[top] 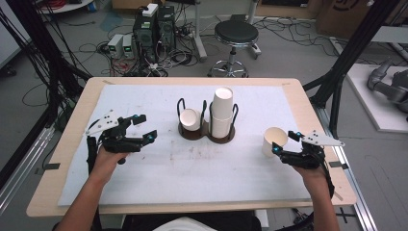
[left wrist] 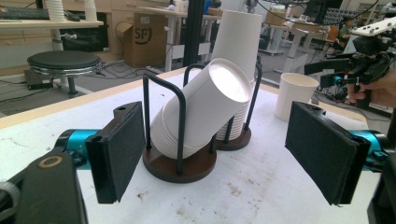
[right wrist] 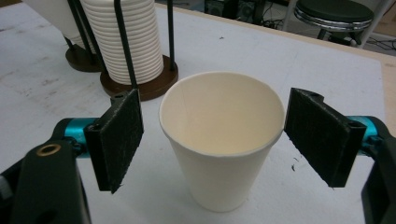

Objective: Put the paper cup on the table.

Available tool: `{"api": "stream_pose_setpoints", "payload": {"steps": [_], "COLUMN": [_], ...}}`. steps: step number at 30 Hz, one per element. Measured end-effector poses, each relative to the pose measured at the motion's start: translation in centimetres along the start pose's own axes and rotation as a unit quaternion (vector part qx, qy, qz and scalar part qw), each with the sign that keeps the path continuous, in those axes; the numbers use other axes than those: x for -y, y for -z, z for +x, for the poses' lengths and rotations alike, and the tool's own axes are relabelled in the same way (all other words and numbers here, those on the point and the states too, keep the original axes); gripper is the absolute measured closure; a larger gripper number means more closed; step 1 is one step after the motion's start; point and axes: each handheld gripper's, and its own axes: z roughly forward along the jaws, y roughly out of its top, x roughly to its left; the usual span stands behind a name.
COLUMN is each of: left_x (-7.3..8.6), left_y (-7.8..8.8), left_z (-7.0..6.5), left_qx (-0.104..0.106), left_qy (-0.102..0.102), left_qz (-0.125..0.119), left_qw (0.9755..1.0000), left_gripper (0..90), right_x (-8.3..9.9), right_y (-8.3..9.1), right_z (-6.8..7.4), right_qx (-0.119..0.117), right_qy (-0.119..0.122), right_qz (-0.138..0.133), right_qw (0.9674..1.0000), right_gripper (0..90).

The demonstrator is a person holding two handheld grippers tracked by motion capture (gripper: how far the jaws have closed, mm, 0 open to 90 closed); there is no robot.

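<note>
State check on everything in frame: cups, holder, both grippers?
Single cup: upright, mouth up, empty, standing on the table between the right gripper's jaws, not clamped.
Right gripper: open, jaws either side of the single cup.
Left gripper: open, holding nothing, facing the holder.
Left stack of cups: upside down, tilted, leaning in its holder ring.
Right stack of cups: upside down, upright.
Holder: standing on the table.
</note>
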Motion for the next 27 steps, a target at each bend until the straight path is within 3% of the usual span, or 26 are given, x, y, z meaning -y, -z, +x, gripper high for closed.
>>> {"api": "stream_pose_setpoints", "payload": {"steps": [10, 16, 19, 27], "left_x": [0.0, -0.1, -0.1, -0.1], "left_y": [0.0, 0.0, 0.0, 0.3], "left_z": [0.0, 0.0, 0.0, 0.2], "left_qx": [0.000, 0.000, -0.001, -0.018], "left_qy": [-0.001, -0.001, 0.000, 0.008], "left_qz": [0.000, 0.000, -0.001, -0.009], "left_qw": [1.0000, 1.0000, 1.0000, 0.9998], "left_gripper": [20.0, 20.0, 20.0, 18.6], "right_x": [0.9, 0.6, 0.0, -3.0], "right_y": [0.4, 1.1, 1.0, 0.3], "right_z": [-0.7, -0.7, -0.1, 2.2], "right_qx": [-0.003, -0.013, -0.023, -0.066], "right_qy": [-0.005, -0.010, -0.006, 0.031], "right_qz": [0.017, 0.003, -0.004, -0.009], "right_qw": [0.9998, 0.9999, 0.9997, 0.9973], "right_gripper": [20.2, 20.2, 20.2, 20.2]}}
